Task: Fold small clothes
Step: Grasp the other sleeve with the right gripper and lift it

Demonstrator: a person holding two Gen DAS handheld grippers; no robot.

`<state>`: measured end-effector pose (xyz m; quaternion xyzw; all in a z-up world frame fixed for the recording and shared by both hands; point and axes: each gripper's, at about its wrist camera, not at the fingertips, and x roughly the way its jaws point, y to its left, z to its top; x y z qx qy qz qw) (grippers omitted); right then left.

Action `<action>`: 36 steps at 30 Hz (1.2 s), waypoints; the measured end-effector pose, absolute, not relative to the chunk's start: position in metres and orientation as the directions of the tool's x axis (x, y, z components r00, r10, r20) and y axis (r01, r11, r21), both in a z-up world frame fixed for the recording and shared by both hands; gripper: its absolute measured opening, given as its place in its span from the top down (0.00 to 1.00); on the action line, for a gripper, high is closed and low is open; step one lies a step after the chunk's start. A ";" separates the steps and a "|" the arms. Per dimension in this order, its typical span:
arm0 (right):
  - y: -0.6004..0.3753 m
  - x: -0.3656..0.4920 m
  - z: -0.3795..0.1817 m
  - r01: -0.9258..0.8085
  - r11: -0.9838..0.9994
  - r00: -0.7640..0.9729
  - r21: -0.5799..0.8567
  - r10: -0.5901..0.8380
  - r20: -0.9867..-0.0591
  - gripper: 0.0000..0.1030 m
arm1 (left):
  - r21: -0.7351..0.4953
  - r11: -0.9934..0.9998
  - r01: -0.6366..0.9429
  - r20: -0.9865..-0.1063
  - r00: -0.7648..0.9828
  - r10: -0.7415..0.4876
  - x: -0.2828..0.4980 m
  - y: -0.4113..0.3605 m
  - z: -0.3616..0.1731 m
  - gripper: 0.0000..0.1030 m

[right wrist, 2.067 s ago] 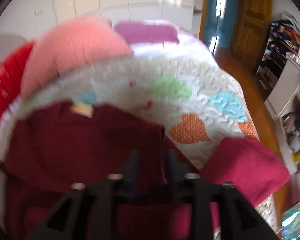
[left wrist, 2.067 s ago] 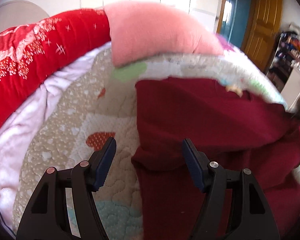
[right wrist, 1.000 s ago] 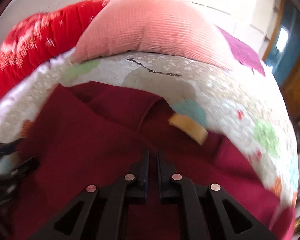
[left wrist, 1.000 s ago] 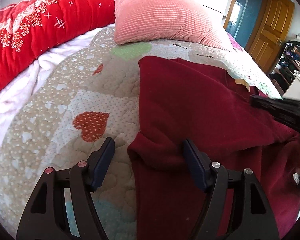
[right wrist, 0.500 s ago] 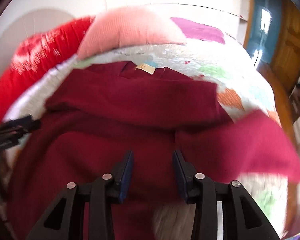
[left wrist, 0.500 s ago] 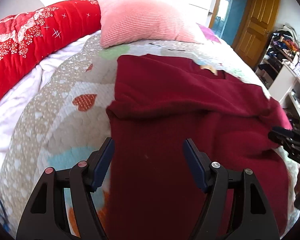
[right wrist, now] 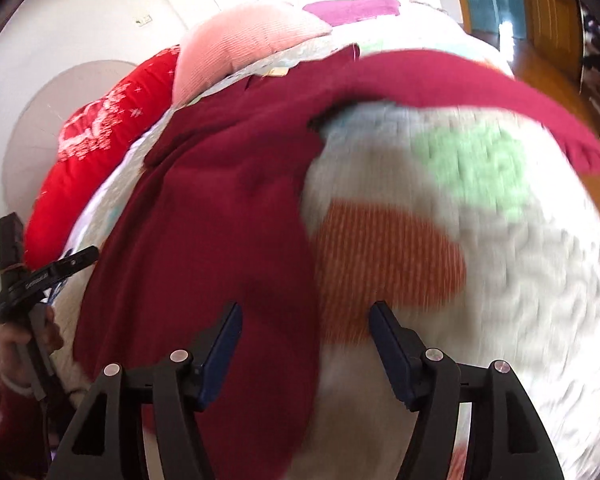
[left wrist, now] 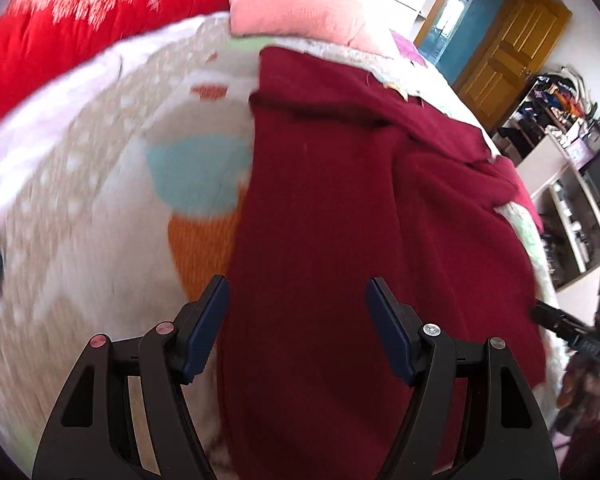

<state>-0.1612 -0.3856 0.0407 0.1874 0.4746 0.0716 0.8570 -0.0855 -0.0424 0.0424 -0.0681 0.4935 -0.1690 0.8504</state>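
Closest to us are the two tools. The left gripper (left wrist: 298, 322) has its 2 black arms w/ blue pads spread wide apart. It holds nothing. It hangs over the left side edge of the dark red knit sweater (left wrist: 340, 208), near the bottom hem. The right gripper (right wrist: 305, 346) is spread wide too, w/ nothing in it. It hangs over the sweater's right edge, so one pad is above red cloth and the other is above the white quilted bed cover with coloured hearts (right wrist: 480, 280). I can't tell if the pads touch the cloth.

A bit further, the sweater lies on the bed cover, long and flat, w/ its neck at the far end. In the left view a soft ridge runs across it near the top, and a long line runs down the body, so it looks like one part is already folded over. In the right view one long red sleeve (right wrist: 480, 92) sticks out to the right, still spread on the bed cover. So I think the job is just started: maybe one side in, but that sleeve is not folded, and the bottom still needs to come up to the top.

Farther back are a pink ribbed pillow (left wrist: 292, 4) and a bright red blanket with white snowflake marks (left wrist: 88, 20). Way at the back is a brown wooden door (left wrist: 508, 44) and a white shelf full of small stuff (left wrist: 572, 184).

Both views are blurry at the edges.
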 end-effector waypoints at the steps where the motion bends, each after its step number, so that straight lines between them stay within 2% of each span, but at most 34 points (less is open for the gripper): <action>1: -0.384 -0.171 0.040 0.051 0.917 0.548 0.395 0.305 -0.779 0.38 | -0.292 0.932 0.215 -0.819 0.447 -0.360 -0.094 -0.040 0.040 0.31; 5: -0.376 -0.186 0.039 0.013 0.901 0.559 0.434 0.354 -0.750 0.38 | -0.287 0.933 0.217 -0.825 0.440 -0.355 -0.117 -0.034 0.037 0.31; 6: -0.373 -0.186 0.038 0.000 0.899 0.554 0.438 0.364 -0.749 0.41 | -0.287 0.934 0.215 -0.828 0.435 -0.354 -0.123 -0.033 0.036 0.31; 7: -0.367 -0.185 0.036 -0.024 0.903 0.546 0.428 0.371 -0.751 0.52 | -0.288 0.933 0.216 -0.831 0.428 -0.356 -0.126 -0.032 0.034 0.31; 8: -0.364 -0.184 0.035 -0.035 0.908 0.543 0.418 0.368 -0.755 0.58 | -0.291 0.931 0.218 -0.834 0.419 -0.359 -0.127 -0.031 0.032 0.31; 9: -0.360 -0.183 0.033 -0.044 0.917 0.545 0.396 0.354 -0.760 0.70 | -0.298 0.930 0.216 -0.838 0.407 -0.364 -0.129 -0.030 0.028 0.31; 10: -0.358 -0.181 0.032 -0.048 0.922 0.547 0.383 0.345 -0.763 0.88 | -0.301 0.929 0.215 -0.837 0.407 -0.366 -0.130 -0.030 0.027 0.31; 13: -0.355 -0.188 0.041 -0.068 0.913 0.533 0.402 0.374 -0.759 0.90 | -0.296 0.929 0.221 -0.836 0.410 -0.364 -0.133 -0.031 0.030 0.31; 16: -0.349 -0.203 0.055 -0.108 0.934 0.532 0.340 0.343 -0.774 0.91 | -0.300 0.927 0.225 -0.835 0.408 -0.369 -0.134 -0.029 0.031 0.31; 20: -0.348 -0.219 0.037 -0.080 0.931 0.474 0.355 0.349 -0.808 0.91 | -0.285 0.930 0.234 -0.832 0.421 -0.361 -0.132 -0.028 0.037 0.31; 23: -0.356 -0.221 0.032 -0.052 0.912 0.485 0.407 0.379 -0.788 0.91 | -0.237 0.939 0.249 -0.821 0.466 -0.330 -0.134 -0.030 0.052 0.31; 24: -0.361 -0.220 0.035 -0.056 0.906 0.485 0.419 0.392 -0.782 0.86 | -0.219 0.940 0.261 -0.812 0.485 -0.324 -0.135 -0.032 0.058 0.31; 25: -0.365 -0.221 0.041 -0.062 0.905 0.493 0.421 0.395 -0.776 0.71 | -0.204 0.940 0.275 -0.802 0.504 -0.322 -0.135 -0.035 0.065 0.31; 26: -0.372 -0.220 0.048 -0.054 0.914 0.516 0.402 0.370 -0.773 0.63 | -0.193 0.938 0.287 -0.793 0.517 -0.321 -0.135 -0.039 0.071 0.31; 27: -0.383 -0.218 0.057 -0.028 0.929 0.554 0.369 0.322 -0.768 0.48 | -0.185 0.936 0.299 -0.786 0.527 -0.324 -0.134 -0.043 0.075 0.31; 30: -0.425 -0.204 0.073 0.093 0.925 0.649 0.367 0.223 -0.727 0.46 | -0.196 0.922 0.334 -0.775 0.523 -0.354 -0.125 -0.063 0.078 0.31; 32: -0.465 -0.185 0.070 0.186 0.861 0.703 0.474 0.221 -0.676 0.46 | -0.209 0.915 0.345 -0.779 0.506 -0.369 -0.117 -0.077 0.075 0.31; 34: -0.493 -0.165 0.062 0.253 0.809 0.709 0.531 0.219 -0.671 0.46 | -0.230 0.900 0.370 -0.774 0.492 -0.399 -0.109 -0.100 0.073 0.31; 36: -0.526 -0.141 0.052 0.340 0.775 0.716 0.533 0.154 -0.680 0.46 | -0.224 0.892 0.393 -0.778 0.479 -0.407 -0.101 -0.122 0.071 0.31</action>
